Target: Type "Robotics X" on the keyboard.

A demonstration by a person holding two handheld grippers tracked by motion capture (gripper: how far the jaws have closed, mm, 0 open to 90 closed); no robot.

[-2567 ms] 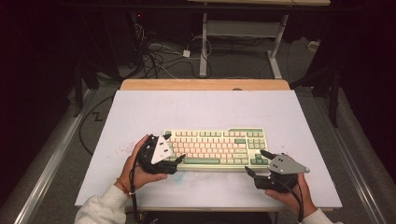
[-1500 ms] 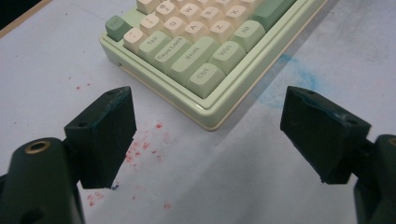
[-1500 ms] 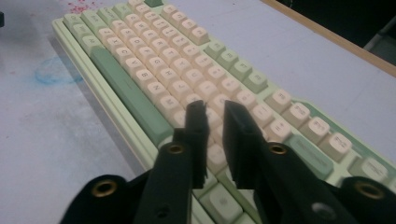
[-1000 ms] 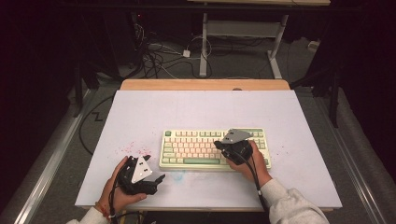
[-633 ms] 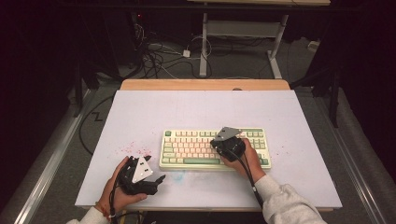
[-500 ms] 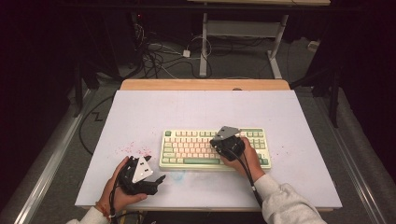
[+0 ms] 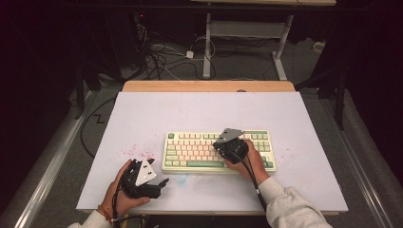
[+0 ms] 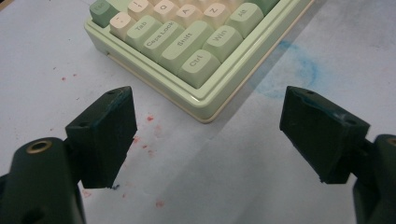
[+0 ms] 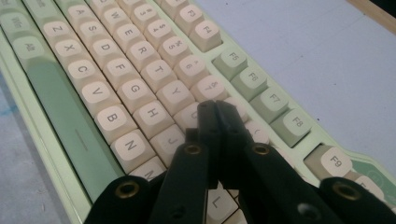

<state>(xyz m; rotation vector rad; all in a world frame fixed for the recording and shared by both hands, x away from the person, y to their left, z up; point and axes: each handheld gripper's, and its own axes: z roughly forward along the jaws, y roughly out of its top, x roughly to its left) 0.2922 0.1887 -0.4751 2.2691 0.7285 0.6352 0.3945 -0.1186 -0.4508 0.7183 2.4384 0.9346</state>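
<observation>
Keyboard-pressing work at a mid stage. The green and cream keyboard (image 7: 217,151) lies flat near the middle of the white table (image 7: 204,109), its long side parallel to the table's near edge. The right gripper (image 9: 215,109), jaws pressed together into a single point, stands over the middle of the key field; in the right gripper view its tip rests at, or just above, the keys to the right of Y and H, the key beneath being hidden by the jaws. Whether that key is depressed cannot be told. The left gripper (image 8: 208,135) hangs idle just off the keyboard's near left corner, jaws wide apart and holding nothing, with the Ctrl key (image 8: 198,63) directly ahead of it and faint red specks (image 7: 138,152) on the table beside it. Judged from these positions, the approach to a key is complete and a press is in hand or imminent; lifting clear, and any further keys, remain to be done.
</observation>
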